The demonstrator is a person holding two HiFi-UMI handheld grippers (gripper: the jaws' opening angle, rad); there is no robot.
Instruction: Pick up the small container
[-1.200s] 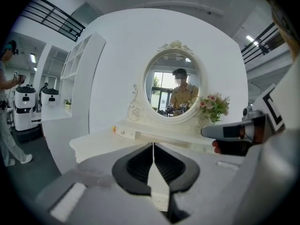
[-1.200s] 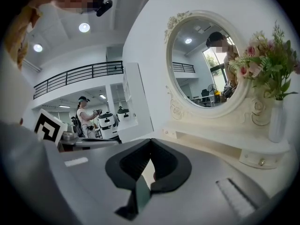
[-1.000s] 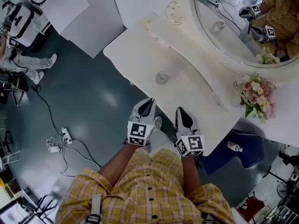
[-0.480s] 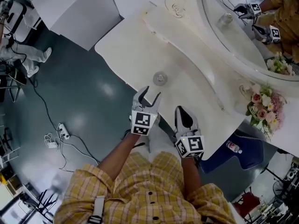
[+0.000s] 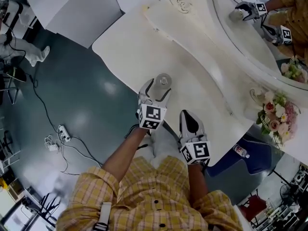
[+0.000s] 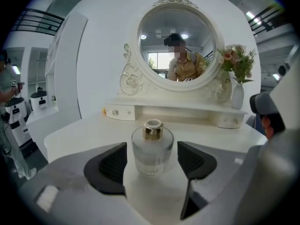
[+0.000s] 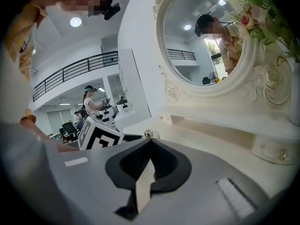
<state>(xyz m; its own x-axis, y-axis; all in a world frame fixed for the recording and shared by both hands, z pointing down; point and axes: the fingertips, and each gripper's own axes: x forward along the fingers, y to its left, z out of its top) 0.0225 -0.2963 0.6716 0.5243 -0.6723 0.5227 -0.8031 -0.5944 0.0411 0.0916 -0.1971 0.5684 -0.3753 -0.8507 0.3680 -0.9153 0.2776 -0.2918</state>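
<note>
The small container (image 6: 152,146) is a squat cylinder of clear glass with rounded shoulders, a shiny gold collar and a white top. It stands upright on the smooth white dressing table (image 5: 144,42), near the front edge.

Your left gripper (image 5: 157,91) has just been opening its jaws, and they now stand wide with the container between them. The ribbed black pads (image 6: 112,165) flank the glass on both sides (a narrow gap shows on each side, so nothing presses yet). That gripper reaches forward over the tabletop and tips downward, its marker cube (image 5: 152,118) facing up toward you.

Your right gripper (image 5: 189,119) hangs back, just beside the left one and nearer the table's edge. Its 2 jaws are pressed together with nothing between them, as the right gripper view (image 7: 150,161) shows.

Behind the container rises a round mirror (image 6: 176,46) in a carved cream frame with scrollwork. A white vase (image 6: 237,96) of pink flowers (image 5: 274,114) stands at the right of it.
</note>
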